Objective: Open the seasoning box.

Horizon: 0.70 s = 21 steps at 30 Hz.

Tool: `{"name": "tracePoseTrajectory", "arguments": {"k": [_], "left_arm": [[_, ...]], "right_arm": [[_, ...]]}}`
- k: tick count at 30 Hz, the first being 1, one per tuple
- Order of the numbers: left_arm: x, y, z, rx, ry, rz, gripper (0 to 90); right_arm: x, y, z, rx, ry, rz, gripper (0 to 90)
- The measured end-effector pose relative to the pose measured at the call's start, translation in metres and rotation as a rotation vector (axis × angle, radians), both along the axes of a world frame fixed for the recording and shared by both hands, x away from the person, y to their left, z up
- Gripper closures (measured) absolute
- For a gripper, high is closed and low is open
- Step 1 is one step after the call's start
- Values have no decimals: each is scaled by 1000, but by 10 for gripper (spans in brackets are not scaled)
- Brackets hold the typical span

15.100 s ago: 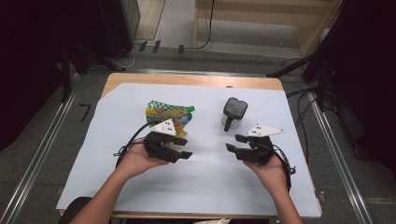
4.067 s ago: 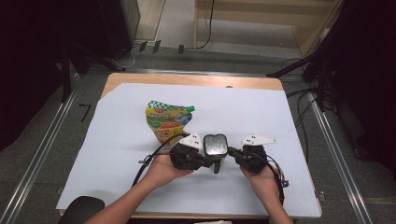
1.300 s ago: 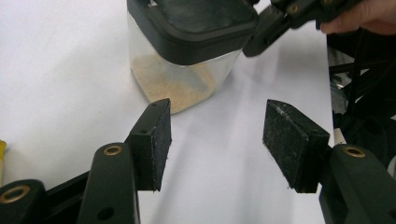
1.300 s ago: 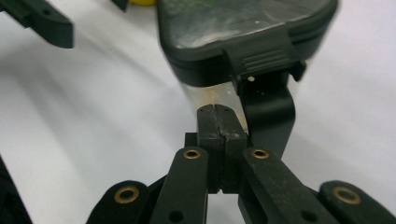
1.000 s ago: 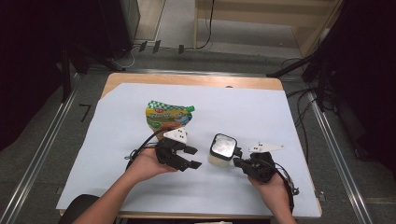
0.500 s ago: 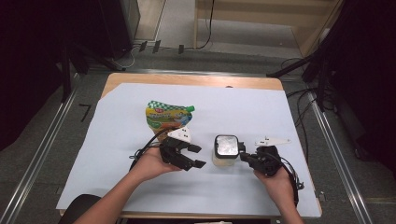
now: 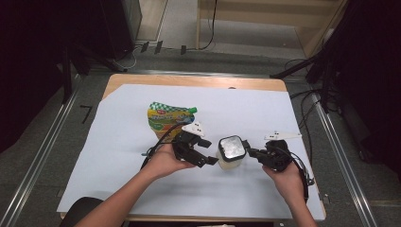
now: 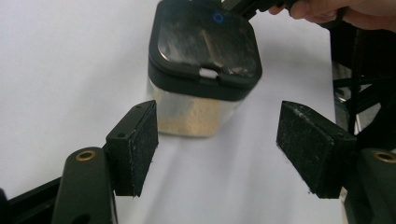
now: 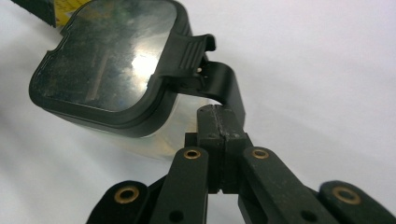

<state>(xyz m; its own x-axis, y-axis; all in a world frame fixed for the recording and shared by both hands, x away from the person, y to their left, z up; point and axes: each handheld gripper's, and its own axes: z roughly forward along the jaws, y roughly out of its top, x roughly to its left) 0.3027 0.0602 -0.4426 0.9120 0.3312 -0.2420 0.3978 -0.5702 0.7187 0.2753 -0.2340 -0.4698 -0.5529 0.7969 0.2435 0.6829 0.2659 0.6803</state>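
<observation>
- Black handle (image 9: 223,91) of the square clear-walled jar (image 7: 231,153) sits clamped in my right gripper (image 7: 257,153).
- Beige powder fills the jar, just ahead of my left gripper's (image 8: 217,149) spread, rough-padded jaws.

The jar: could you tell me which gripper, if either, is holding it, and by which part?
The right gripper is shut on the jar's black handle. The left gripper is open, holding nothing.

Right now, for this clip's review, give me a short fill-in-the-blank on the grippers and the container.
The right gripper is shut on the black ____ of the clear square container with a black lid.
The left gripper has its jaws ____.
The container holds a ____ powder.
The green and yellow spouted pouch lies on the ____ sheet.

Missing: handle; open; beige; white
</observation>
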Motion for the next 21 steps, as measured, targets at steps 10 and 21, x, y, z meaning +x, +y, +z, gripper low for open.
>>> {"name": "tracePoseTrajectory", "arguments": {"k": [10,21], "left_arm": [[7,-22,-9,16,-4,-5,219],[8,-27,-20,11,-31,-12,205]], "right_arm": [[12,-9,9,5,-9,-33,900],[36,2,-13,-19,11,-41,900]]}}
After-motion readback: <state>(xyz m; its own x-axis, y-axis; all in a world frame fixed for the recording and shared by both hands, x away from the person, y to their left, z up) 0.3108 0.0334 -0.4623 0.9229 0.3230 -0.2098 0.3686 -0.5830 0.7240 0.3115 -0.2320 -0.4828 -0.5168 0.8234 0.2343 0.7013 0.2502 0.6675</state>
